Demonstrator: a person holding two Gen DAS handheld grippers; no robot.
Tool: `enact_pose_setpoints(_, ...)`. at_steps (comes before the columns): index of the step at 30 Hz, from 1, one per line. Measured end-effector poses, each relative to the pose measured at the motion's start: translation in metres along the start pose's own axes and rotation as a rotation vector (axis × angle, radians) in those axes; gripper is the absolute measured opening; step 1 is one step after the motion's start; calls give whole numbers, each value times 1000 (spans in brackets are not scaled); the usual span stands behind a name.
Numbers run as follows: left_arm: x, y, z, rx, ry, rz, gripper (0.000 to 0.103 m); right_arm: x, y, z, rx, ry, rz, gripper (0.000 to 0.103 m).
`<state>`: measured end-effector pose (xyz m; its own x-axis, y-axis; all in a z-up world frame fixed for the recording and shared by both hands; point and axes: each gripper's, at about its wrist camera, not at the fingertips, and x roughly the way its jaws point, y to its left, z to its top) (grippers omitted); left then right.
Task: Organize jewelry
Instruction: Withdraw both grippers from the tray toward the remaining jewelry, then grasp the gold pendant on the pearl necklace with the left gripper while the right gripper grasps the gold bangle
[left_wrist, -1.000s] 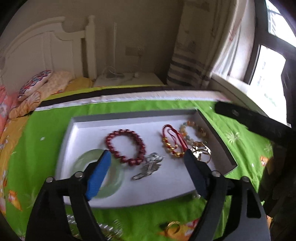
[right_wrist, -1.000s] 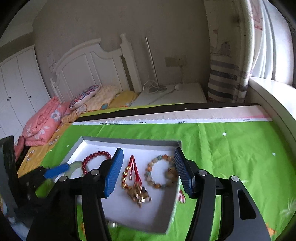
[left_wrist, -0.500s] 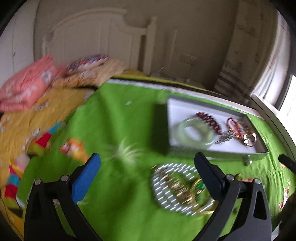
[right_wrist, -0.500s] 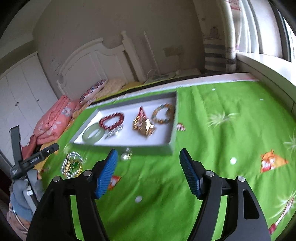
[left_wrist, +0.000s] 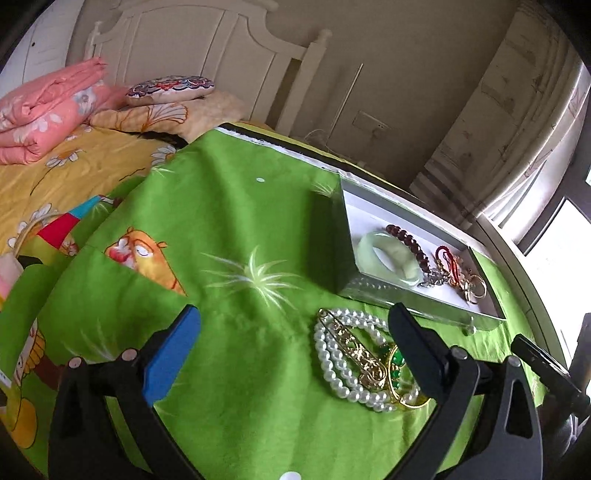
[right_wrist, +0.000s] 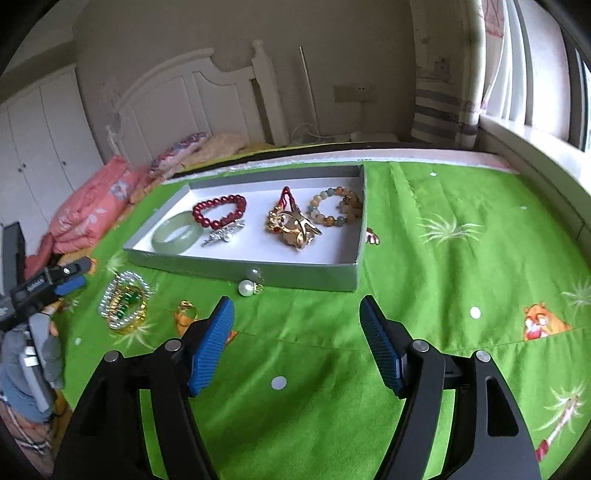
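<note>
**Jewelry partly in tray, both grippers empty**

The pearl necklace (left_wrist: 341, 356) with a gold-green piece (left_wrist: 373, 363) lies on the green blanket (left_wrist: 229, 236), just beside the tray (right_wrist: 303, 277). The tray holds a jade bangle (right_wrist: 176, 232) and red bead bracelet (right_wrist: 219, 210). Your left gripper (left_wrist: 293, 345) and right gripper (right_wrist: 297, 339) are spread wide, grasping nothing.

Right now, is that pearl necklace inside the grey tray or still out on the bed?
Out. The pearl necklace lies coiled on the green bedspread in front of the tray, tangled with gold and green pieces.
</note>
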<state>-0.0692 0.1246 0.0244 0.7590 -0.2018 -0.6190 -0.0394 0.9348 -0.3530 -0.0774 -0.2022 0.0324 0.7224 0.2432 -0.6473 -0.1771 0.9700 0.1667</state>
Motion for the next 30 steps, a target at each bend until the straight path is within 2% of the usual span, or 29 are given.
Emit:
enact_pose_setpoints(2, 1, 2, 0, -14, 4, -7, 100, 2, 16, -1, -32, 12, 36, 69)
enact_pose_setpoints(7, 6, 4, 2, -29, 19, -12, 100, 10, 82, -8, -230, 44, 132, 68)
enact_pose_setpoints(11, 6, 6, 2, -36, 20, -18, 100, 18, 125, -12, -343, 68, 203, 48)
enact_pose_setpoints(15, 5, 12, 3, -64, 3, -20, 100, 30, 158, -14, -437, 99, 239, 30)
enact_pose_setpoints(18, 3, 18, 2, -103, -8, -14, 100, 37, 175, -17, -488, 126, 257, 23)
enact_pose_setpoints(22, 4, 19, 2, -112, 0, -22, 100, 44, 192, -21, -553, 150, 261, 21)
enact_pose_setpoints(25, 3, 17, 1, -99, -7, -22, 100, 55, 199, -22, -610, 181, 220, 16)
enact_pose_setpoints(30, 1, 17, 1, -107, -10, -30, 100, 56, 202, -22, -659, 176, 196, 7)
